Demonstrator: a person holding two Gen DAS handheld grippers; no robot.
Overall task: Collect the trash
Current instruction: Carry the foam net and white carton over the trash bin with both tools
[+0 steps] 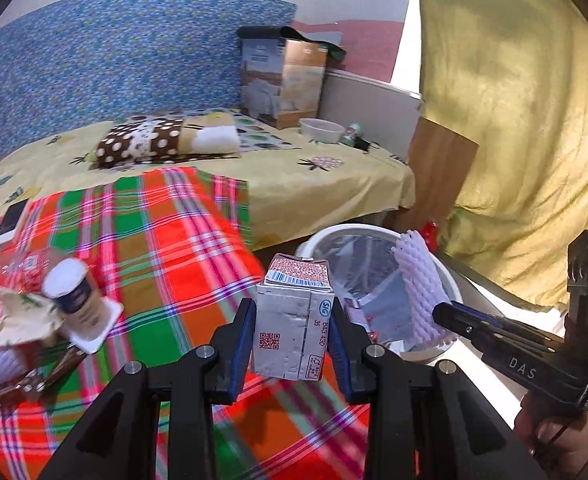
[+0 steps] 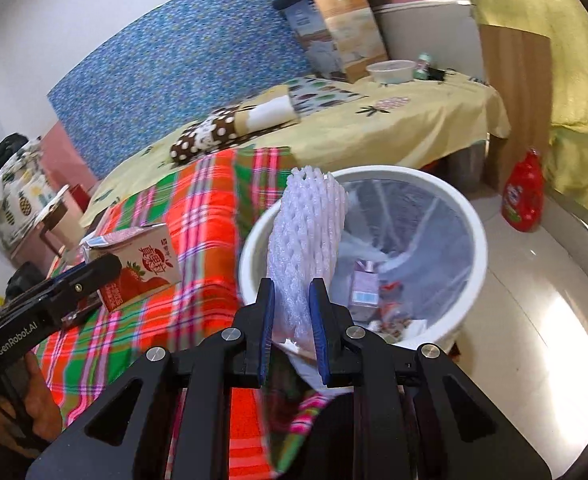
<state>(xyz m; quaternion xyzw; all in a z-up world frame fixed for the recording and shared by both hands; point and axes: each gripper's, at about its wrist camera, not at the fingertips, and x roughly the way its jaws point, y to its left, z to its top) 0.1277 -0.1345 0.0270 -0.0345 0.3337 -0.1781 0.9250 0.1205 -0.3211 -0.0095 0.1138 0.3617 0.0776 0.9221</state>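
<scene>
In my left wrist view, the leftover trash sits at the far left edge on the plaid blanket [image 1: 166, 248]: a crumpled wrapper [image 1: 26, 316], a tipped yogurt cup [image 1: 76, 300] and, below them, another white foam piece and a dark snack wrapper, all blurred. At bottom centre my left gripper [image 1: 290, 332] has its blue pads clamped on both sides of a small drink carton [image 1: 292, 320], held upright with its barcode end on top. Just right of the carton stands the white trash bin [image 1: 446, 280], lined with a clear bag. The foam fruit net [image 1: 422, 292] hangs over the bin's right rim, pinched by my right gripper [image 1: 448, 316], which comes in from the lower right of the frame.

In my right wrist view, the left gripper and its strawberry-printed carton [image 2: 142, 264] appear at the left edge, over the blanket and beside the bin. At centre my right gripper [image 2: 292, 312] is closed tight on the lower end of the foam net [image 2: 302, 248], which stands up over the bin's near rim [image 2: 250, 248]. Inside the bin I see a small pale carton [image 2: 364, 286] and scraps. At the right, a red bottle [image 2: 524, 196] stands on the floor.
</scene>
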